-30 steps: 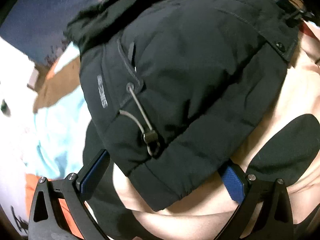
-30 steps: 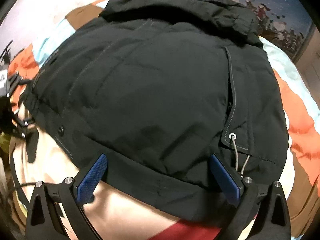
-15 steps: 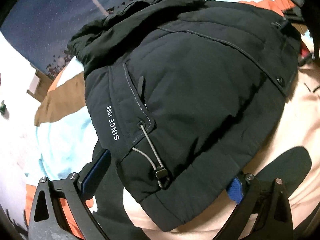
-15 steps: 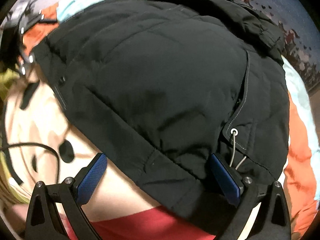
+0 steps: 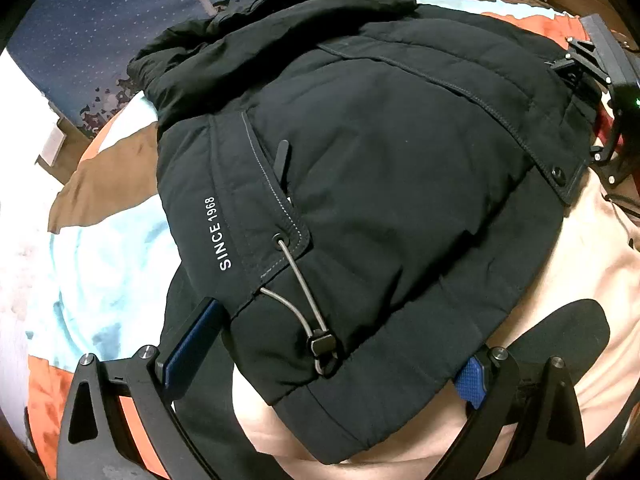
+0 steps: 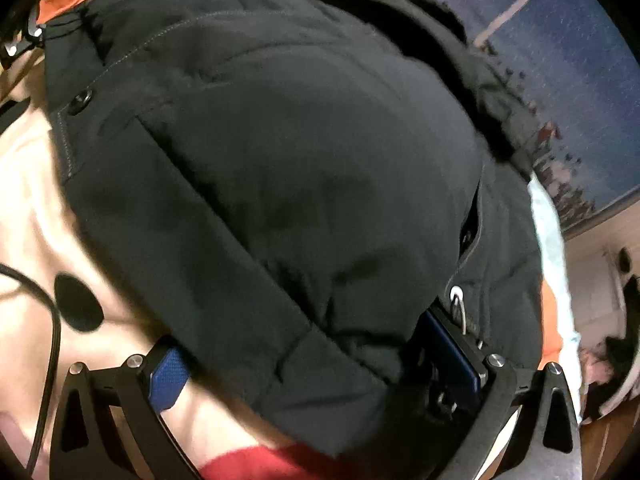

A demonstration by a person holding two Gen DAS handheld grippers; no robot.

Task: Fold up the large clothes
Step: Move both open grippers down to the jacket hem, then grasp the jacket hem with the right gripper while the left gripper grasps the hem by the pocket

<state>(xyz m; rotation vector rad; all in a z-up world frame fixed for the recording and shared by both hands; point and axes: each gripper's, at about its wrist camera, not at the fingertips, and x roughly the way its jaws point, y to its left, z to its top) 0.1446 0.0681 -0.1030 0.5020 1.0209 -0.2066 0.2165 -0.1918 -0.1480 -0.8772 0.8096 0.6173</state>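
Observation:
A black padded jacket (image 5: 400,200) lies folded on the bed, its hood at the far end. White lettering "SINCE 1968" (image 5: 218,234) runs along its left side, and a grey drawstring with a cord lock (image 5: 320,344) hangs at the hem. My left gripper (image 5: 334,352) is open, one finger on each side of the hem's left corner. In the right wrist view the jacket (image 6: 280,160) fills the frame. My right gripper (image 6: 308,360) is open and wide, with the hem's right corner lying over and between its blue pads (image 6: 168,376). The right gripper's body (image 5: 600,92) shows at the jacket's far right.
Under the jacket lies a blanket with peach (image 5: 592,248), light blue (image 5: 112,264) and orange patches and black spots. A dark blue patterned panel (image 5: 100,20) stands behind the bed. A black cable (image 6: 52,320) runs across the peach area on the left. A red patch (image 6: 260,464) lies near the hem.
The left view has pulled back and risen, showing more of the jacket. The right gripper has pushed closer and tilted, and the hem now covers part of its fingers.

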